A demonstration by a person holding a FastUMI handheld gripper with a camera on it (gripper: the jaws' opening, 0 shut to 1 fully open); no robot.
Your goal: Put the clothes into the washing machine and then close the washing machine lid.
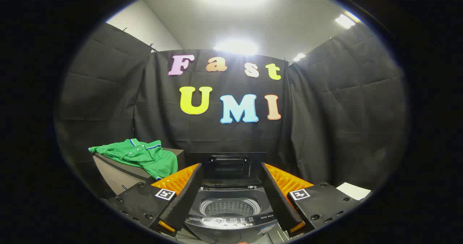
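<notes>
Green clothes draped on a desk left of the washing machine, lid raised, drum seen between the wide-open, empty hand-held gripper fingers.

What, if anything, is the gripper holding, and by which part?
Nothing is held. The gripper is open, its fingers spread either side of the open washing machine; the green shirt lies on a box beyond the fingers.
</notes>
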